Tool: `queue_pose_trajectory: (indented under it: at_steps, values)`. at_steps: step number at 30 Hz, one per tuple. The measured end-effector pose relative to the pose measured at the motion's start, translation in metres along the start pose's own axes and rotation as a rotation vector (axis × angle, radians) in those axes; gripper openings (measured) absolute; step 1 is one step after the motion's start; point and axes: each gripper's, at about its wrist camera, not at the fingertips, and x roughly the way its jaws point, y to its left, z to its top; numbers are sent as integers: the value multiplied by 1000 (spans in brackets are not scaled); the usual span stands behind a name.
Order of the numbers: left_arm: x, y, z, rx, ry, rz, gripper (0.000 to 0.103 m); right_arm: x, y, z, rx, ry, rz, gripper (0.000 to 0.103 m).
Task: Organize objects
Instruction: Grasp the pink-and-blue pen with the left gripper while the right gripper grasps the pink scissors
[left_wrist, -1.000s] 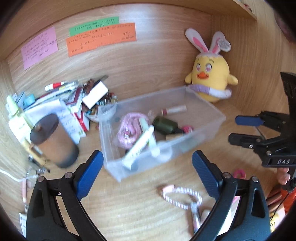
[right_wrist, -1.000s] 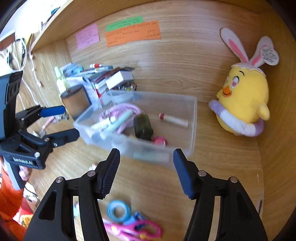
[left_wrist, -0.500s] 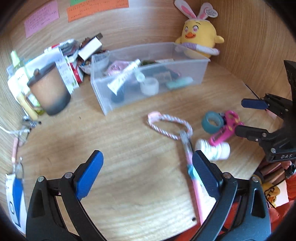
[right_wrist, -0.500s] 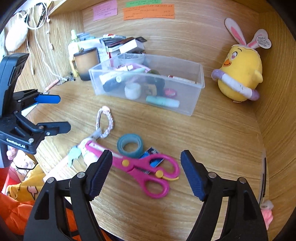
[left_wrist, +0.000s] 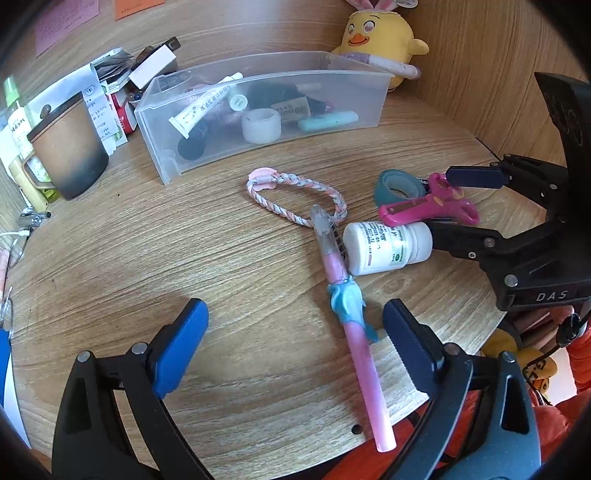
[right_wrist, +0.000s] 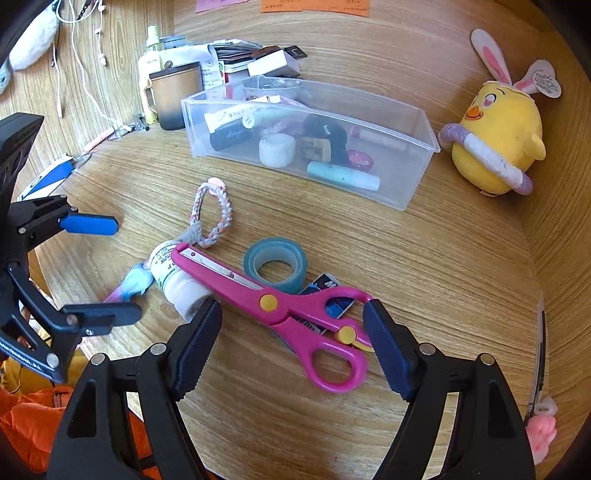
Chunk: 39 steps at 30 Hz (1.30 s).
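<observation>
Hovering low over the wooden desk (right_wrist: 424, 258), the right gripper (right_wrist: 291, 339) has its fingers spread wide on either side of the pink scissors (right_wrist: 273, 302), which lie at the lower centre of the right wrist view with the handles toward the camera; neither pad touches them. The scissor blades rest against a white pill bottle (right_wrist: 177, 277) lying on its side to the left, and a teal tape roll (right_wrist: 275, 264) sits just behind the blades. A braided pink-and-white bracelet (right_wrist: 212, 214) lies above the bottle, nearer the clear plastic bin (right_wrist: 406, 184) that fills the upper centre and holds tubes, a white ring and other small items. A yellow chick plush (right_wrist: 498, 144) sits at the upper right, and a brown mug (right_wrist: 173, 96) stands at the upper left beside the bin. In the left wrist view, the left gripper (left_wrist: 295, 343) is also spread wide and holds nothing, its pads at the bottom of the frame on either side of a pink pen (left_wrist: 351, 317) that runs from the centre down toward the desk edge, its clear cap lying over the bracelet (left_wrist: 295, 201) and its barrel beside the bottle (left_wrist: 388, 247).
</observation>
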Motion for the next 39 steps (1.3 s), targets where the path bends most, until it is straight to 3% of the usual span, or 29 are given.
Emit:
queue_pose_trajectory:
  at_steps: [4, 9, 13, 18, 34, 39]
  values:
    - [-1, 6, 3, -11, -17, 1, 76, 4, -5, 3, 38, 7, 12, 65]
    - [-5, 14, 1, -25, -30, 17, 50, 3, -10, 5, 64, -2, 19, 40]
    - [-8, 17, -1, -18, -36, 25, 29, 4, -10, 6, 74, -2, 23, 36]
    - [-7, 20, 1, -5, -43, 28, 18, 2, -4, 9, 46, 15, 48, 35]
    - [1, 41, 21, -57, -51, -17, 17, 24, 24, 41, -158, 94, 101, 35]
    - [-2, 50, 26, -75, -69, -18, 17, 21, 37, 50, -214, 82, 135, 35]
